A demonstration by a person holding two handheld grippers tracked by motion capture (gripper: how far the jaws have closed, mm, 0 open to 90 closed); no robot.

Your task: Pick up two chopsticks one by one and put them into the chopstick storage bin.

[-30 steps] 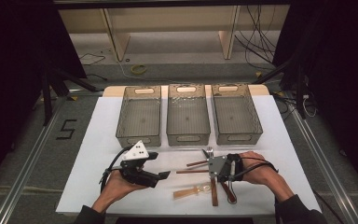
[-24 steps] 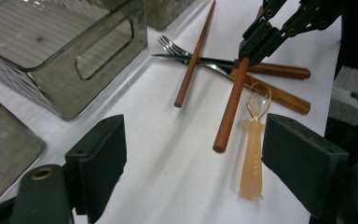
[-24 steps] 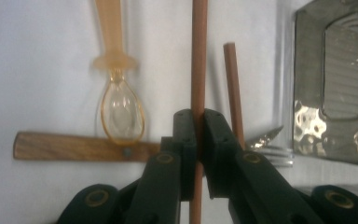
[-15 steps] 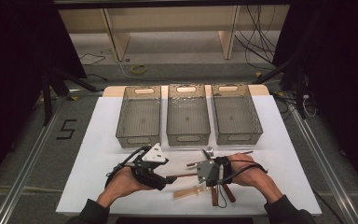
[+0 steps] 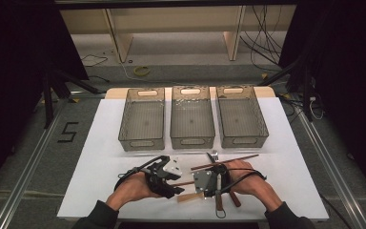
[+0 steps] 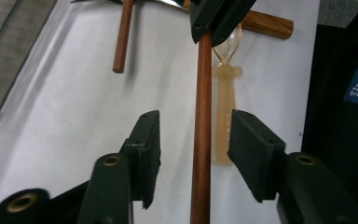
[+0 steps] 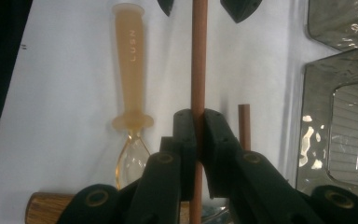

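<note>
right claw (image 7: 198, 128) gripping chopstick (image 7: 198, 56), left claw (image 6: 193, 140) closing around it

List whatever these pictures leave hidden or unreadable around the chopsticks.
- Thin brown wooden chopstick: its near end is cut off by the bottom edge in the left gripper view.
- Translucent amber plastic spoon: its bowl is partly hidden behind the right hand-held gripper in the right gripper view.

A white table (image 5: 100, 162) carries three grey bins (image 5: 193, 118), a loose chopstick (image 5: 240, 159) and an amber spoon (image 7: 131, 70).
</note>
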